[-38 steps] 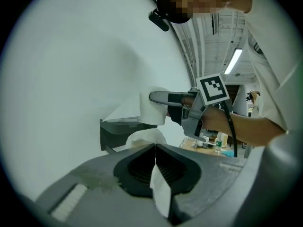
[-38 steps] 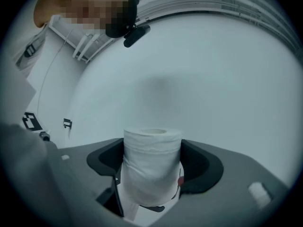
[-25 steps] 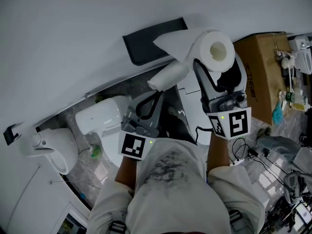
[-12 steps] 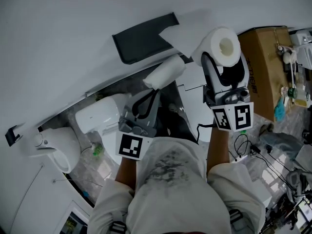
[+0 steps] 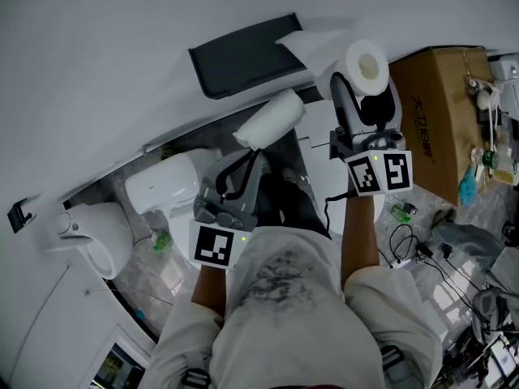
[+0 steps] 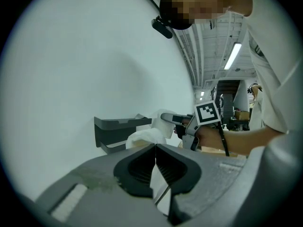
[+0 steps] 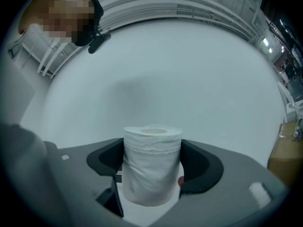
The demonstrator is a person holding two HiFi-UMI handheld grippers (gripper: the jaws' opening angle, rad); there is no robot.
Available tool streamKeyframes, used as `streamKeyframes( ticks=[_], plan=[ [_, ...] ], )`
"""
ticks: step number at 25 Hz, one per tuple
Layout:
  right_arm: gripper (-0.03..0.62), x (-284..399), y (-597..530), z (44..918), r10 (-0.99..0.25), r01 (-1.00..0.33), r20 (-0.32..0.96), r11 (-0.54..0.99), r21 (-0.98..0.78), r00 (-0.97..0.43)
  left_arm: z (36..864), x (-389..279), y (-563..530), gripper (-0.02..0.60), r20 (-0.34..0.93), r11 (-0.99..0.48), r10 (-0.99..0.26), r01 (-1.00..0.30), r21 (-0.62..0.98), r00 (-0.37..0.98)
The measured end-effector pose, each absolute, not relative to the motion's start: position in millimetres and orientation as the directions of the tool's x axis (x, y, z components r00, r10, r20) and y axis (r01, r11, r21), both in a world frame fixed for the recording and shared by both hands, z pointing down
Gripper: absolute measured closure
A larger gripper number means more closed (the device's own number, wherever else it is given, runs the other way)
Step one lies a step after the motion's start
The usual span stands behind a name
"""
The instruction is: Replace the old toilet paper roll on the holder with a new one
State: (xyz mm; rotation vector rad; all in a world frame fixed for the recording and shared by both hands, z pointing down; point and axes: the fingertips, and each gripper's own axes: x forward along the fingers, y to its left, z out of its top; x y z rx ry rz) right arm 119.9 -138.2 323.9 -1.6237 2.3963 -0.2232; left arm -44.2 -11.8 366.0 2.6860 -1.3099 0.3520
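At the far wall, near the holder: roll exchange under way, both grippers loaded.
Left gripper (image 5: 253, 154) has its fingers pinched nearly together on the old roll (image 5: 273, 118), held on the near side of the dark holder (image 5: 239, 55), seemingly to leave the holder free. Further right, the right gripper (image 5: 363, 96) has its fingers clamped on the curved sides of the new roll (image 5: 365, 65), which sits just off the holder's right end with its loose tail (image 5: 312, 45) draped towards the holder. The roll's long axis stands roughly upright, core opening upward. It likely needs tipping to seat.
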Motion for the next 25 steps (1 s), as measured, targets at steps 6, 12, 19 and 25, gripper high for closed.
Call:
streamKeyframes(
  ticks=[6,12,19,25],
  plan=[
    [0.229,114.1,-145.0,335.1,-0.927,-0.864,-0.124,0.374,-0.337,-0.354,365.9,-48.2,-9.7,0.574,0.271,-0.601,-0.768,-0.799,0.006,0.58],
    [0.229,112.4,-150.7,338.5,-0.926,-0.824,-0.158,0.378,-0.421,-0.344,368.1,-49.8,-7.4,0.574,0.276,-0.586,-0.779,-0.81,-0.002,0.563],
    [0.229,107.2,-154.8,349.6,-0.933,-0.775,-0.166,0.358,-0.521,-0.32,367.5,-59.1,-4.4,0.574,0.28,-0.574,-0.787,-0.819,-0.005,0.55],
    [0.229,114.8,-158.7,361.5,-0.938,-0.65,-0.191,0.34,-0.679,-0.291,362.1,-61.3,-4.5,0.574,0.265,-0.57,-0.794,-0.821,-0.01,0.548]
  ],
)
